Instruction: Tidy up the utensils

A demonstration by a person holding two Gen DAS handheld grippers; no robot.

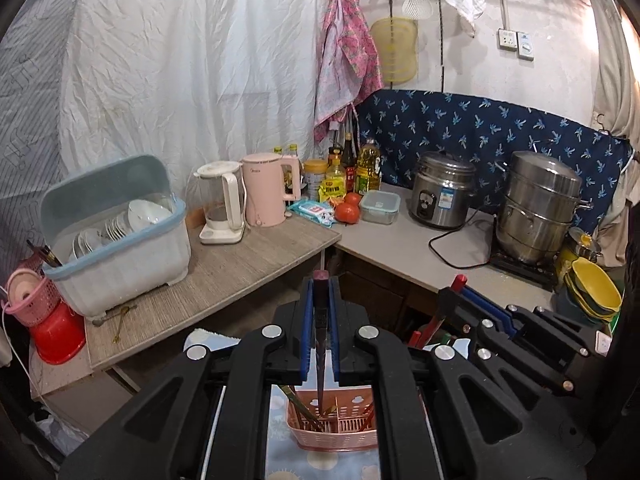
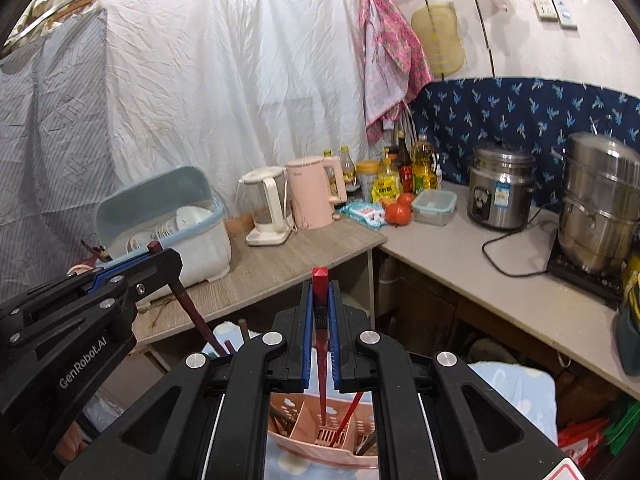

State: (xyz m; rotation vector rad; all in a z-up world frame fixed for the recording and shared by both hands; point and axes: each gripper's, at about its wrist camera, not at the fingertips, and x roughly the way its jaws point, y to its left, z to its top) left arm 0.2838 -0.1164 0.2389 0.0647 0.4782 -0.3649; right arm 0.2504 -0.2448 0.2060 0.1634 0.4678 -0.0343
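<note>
My left gripper [image 1: 321, 284] is shut on a dark brown chopstick [image 1: 321, 360] that points down into a pink divided utensil basket [image 1: 334, 436] below it. Other chopsticks stand in that basket. My right gripper [image 2: 320, 280] is shut on a red chopstick [image 2: 322, 364] that points down into the same pink basket [image 2: 316, 436], where another red chopstick leans. The right gripper shows in the left wrist view [image 1: 460, 286], and the left gripper shows in the right wrist view [image 2: 154, 250]. The basket sits on a light blue cloth [image 1: 280, 460].
A wooden table [image 1: 240, 272] holds a dish rack with plates [image 1: 120, 232], two kettles [image 1: 264, 188] and a spoon [image 1: 120, 316]. A grey counter [image 1: 420, 248] holds bottles, tomatoes, a rice cooker [image 1: 440, 190], a steamer pot [image 1: 540, 208] and yellow bowls [image 1: 592, 288].
</note>
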